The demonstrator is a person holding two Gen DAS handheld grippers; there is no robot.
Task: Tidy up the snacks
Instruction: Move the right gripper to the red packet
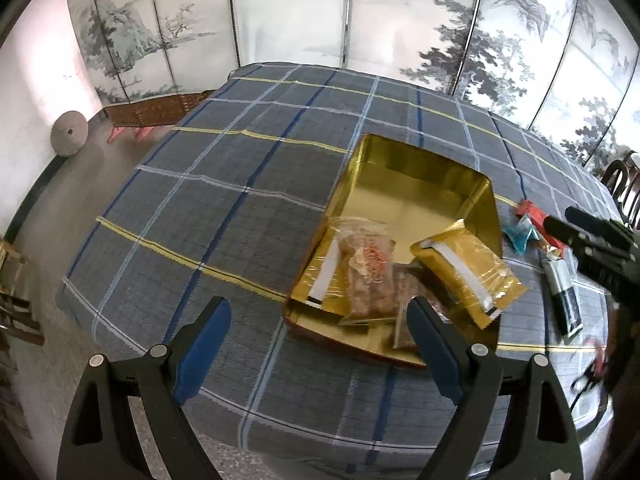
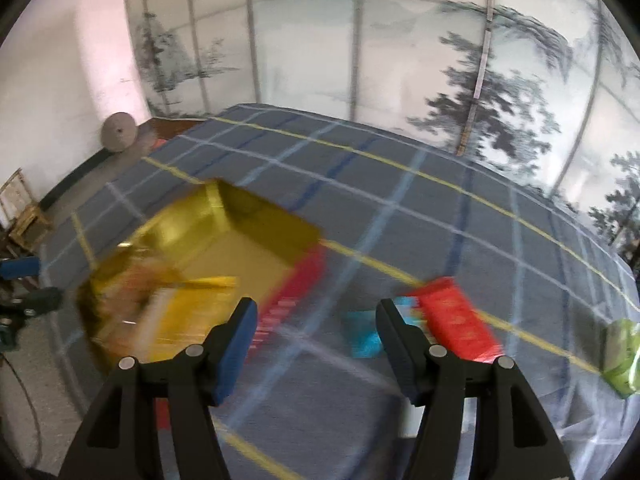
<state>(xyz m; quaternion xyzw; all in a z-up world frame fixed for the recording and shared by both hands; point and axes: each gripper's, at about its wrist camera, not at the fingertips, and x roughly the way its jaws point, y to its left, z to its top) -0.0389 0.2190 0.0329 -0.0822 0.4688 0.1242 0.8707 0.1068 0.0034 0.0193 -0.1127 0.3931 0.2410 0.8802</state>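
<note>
Mid-task: gold tin (image 1: 404, 184) sits on the plaid counter (image 1: 224, 184) w/ several packs already in — a clear bag (image 1: 366, 276) and a gold pouch (image 1: 468, 276) leaning over its right wall. Loose snacks lie just right of the tin: blue pack (image 2: 362, 338), red pack (image 2: 460, 326), green one (image 2: 620, 354) further off. Left claw (image 1: 320, 344) wide open, empty, hovering at the tin's near edge. Right claw (image 2: 316, 340) about half open, nothing between the jaws, above bare cloth btwn tin and blue pack; view is blurred. Next, prob.: right claw drops onto blue or red pack, straddles it, shuts, carries it to the tin's empty far part.
</note>
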